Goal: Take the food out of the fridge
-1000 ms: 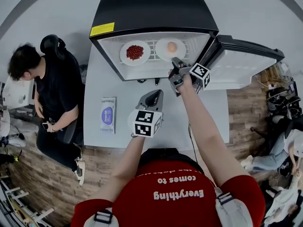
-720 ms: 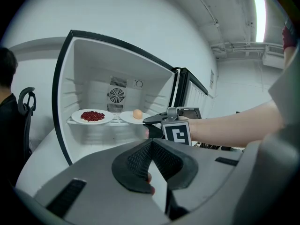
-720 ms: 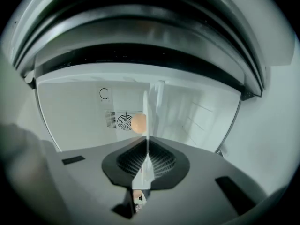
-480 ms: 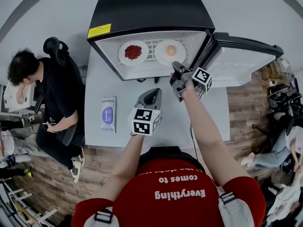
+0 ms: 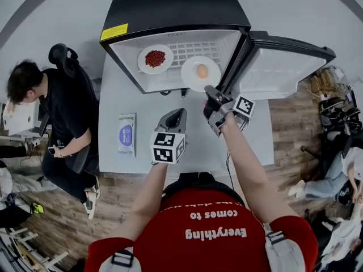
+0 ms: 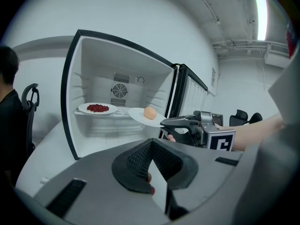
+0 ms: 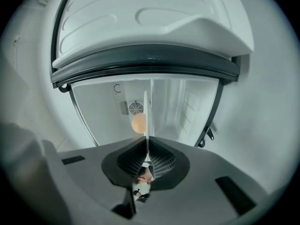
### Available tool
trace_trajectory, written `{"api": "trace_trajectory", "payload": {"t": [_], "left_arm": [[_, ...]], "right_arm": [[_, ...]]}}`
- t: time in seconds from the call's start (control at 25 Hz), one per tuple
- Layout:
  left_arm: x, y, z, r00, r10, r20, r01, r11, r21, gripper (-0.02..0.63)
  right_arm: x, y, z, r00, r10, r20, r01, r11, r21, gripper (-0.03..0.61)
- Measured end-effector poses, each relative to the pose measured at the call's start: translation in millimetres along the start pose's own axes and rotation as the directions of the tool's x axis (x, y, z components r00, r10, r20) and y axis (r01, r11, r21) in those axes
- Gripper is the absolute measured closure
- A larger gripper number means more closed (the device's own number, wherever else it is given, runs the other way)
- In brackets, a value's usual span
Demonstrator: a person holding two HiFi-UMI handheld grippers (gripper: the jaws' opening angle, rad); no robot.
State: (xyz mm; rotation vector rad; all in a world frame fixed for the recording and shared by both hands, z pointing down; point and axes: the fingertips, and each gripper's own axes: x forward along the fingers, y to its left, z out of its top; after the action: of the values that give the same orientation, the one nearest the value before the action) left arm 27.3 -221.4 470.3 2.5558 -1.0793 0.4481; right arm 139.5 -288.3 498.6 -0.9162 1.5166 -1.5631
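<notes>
A small fridge (image 5: 176, 10) stands open on the table. On its shelf lies a white plate of red food (image 5: 155, 58) (image 6: 97, 108). A second white plate (image 5: 190, 75) (image 6: 138, 117) carrying an egg (image 5: 202, 71) (image 6: 150, 112) hangs at the fridge mouth. My right gripper (image 5: 209, 89) (image 7: 147, 142) has just been closing and is shut on that plate's near rim. In the right gripper view the plate shows edge-on (image 7: 145, 111) beside the egg (image 7: 138, 123). My left gripper (image 5: 173, 119) (image 6: 151, 146) hovers over the table, shut and holding nothing.
The fridge door (image 5: 283, 67) swings open to the right. A blue and white packet (image 5: 126, 135) lies on the grey table (image 5: 142, 152) at the left. A person (image 5: 62, 106) sits in a chair left of the table.
The right gripper closed on the egg plate's rim and drew it from the shelf out to the fridge mouth. The left gripper stayed about where it was.
</notes>
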Motion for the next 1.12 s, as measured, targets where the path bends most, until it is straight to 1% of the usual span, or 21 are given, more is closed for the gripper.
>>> {"api": "trace_trajectory", "payload": {"t": [0.28,0.44,0.52,0.68,0.76,0.96,1.12], "left_arm": [[-6.0,-0.3,-35.3,1.0,-0.005,-0.011,0.005,1.0,-0.001,0.615],[-11.6,1.1,-56.0,1.0,0.016,-0.012,-0.016,1.0,-0.022,0.615],[-19.5,-2.7,-67.0,1.0,0.018,-0.015,-0.019,0.999,-0.039,0.615],[-33.8,-7.8,-85.2,0.999,0.024,-0.034,-0.025,0.999,-0.041,0.615],[-40.2,-9.8,-91.3,0.999,0.027,-0.038,-0.03,0.998,-0.056,0.615],[-58.0,-14.6,-117.4,0.997,0.029,-0.067,-0.033,0.997,-0.067,0.615],[-70.1,-17.8,-143.7,0.994,0.036,-0.099,-0.044,0.996,-0.079,0.615]], "right_arm": [[-25.8,-22.1,-34.1,0.999,0.011,-0.046,-0.012,1.0,-0.011,0.555],[-44.7,-37.0,-50.2,0.998,0.017,-0.066,-0.018,1.0,-0.015,0.555],[-58.7,-46.1,-59.2,0.997,0.006,-0.072,-0.007,1.0,-0.014,0.555],[-85.1,-59.8,-74.9,0.997,-0.023,-0.079,0.022,1.0,-0.016,0.555],[-97.7,-63.8,-81.6,0.996,-0.029,-0.087,0.028,0.999,-0.015,0.555],[-128.0,-79.7,-101.2,0.987,-0.022,-0.156,0.015,0.999,-0.05,0.555],[-145.5,-97.5,-119.3,0.978,-0.049,-0.204,0.039,0.998,-0.051,0.555]]}}
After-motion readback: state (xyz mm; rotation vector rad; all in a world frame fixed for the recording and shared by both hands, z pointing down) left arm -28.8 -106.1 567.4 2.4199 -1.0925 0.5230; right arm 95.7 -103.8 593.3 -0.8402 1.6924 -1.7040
